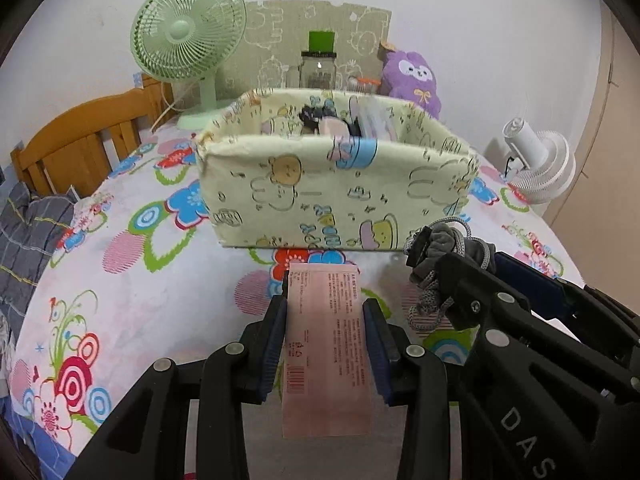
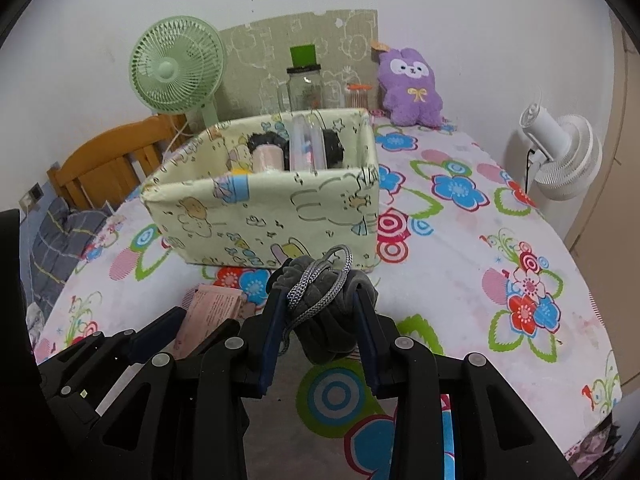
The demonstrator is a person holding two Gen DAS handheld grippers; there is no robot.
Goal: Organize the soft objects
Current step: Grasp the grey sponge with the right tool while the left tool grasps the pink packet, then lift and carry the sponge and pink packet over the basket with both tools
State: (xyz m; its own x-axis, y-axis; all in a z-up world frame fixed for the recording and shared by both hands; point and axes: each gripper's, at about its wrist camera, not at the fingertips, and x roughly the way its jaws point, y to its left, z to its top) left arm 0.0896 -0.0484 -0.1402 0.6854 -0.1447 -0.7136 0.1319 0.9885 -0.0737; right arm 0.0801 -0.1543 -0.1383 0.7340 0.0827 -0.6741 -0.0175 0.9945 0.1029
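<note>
My left gripper (image 1: 325, 320) is shut on a flat pink packet (image 1: 326, 344) printed with text and a barcode, held above the flowered tablecloth. My right gripper (image 2: 318, 312) is shut on a rolled grey cloth bundle (image 2: 328, 320) with a grey braided cord over it. That bundle (image 1: 448, 248) and the right gripper also show at the right of the left wrist view. The pink packet (image 2: 210, 310) shows at lower left of the right wrist view. Just beyond both stands a pale yellow fabric box (image 1: 320, 196) with cartoon prints, holding several small items.
A green desk fan (image 1: 188, 28) stands behind the box at left, a glass jar (image 1: 318, 72) with a green block on it and a purple plush toy (image 1: 412, 76) at the back, a white fan (image 1: 536, 164) at right. A wooden chair (image 1: 80, 140) borders the table's left edge.
</note>
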